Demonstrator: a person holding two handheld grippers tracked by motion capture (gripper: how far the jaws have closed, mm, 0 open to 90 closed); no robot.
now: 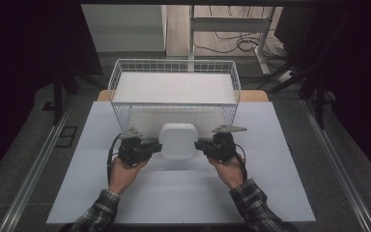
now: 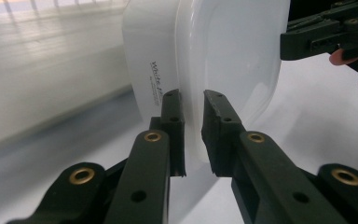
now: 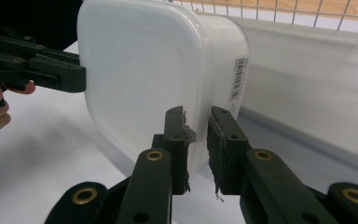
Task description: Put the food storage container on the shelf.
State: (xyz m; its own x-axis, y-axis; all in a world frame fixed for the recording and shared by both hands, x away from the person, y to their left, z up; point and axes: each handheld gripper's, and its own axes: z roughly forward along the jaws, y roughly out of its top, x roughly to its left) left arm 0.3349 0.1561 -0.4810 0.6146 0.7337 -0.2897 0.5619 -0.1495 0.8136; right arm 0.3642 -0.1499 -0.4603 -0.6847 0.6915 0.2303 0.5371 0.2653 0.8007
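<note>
Both hands on the white, rounded-square plastic container (image 1: pixel 178 140) — it sits between my two grippers, just in front of the white wire basket (image 1: pixel 174 68), over the white table (image 1: pixel 174 193). Left gripper (image 2: pixel 193 105): fingers clamped on the container's rim at its left edge. Right gripper (image 3: pixel 196 122): fingers clamped on the opposite rim, beside the barcode label (image 3: pixel 237 77). Printed lettering (image 2: pixel 156 79) on the container's side shows in the left gripper view — too small to read.
</note>
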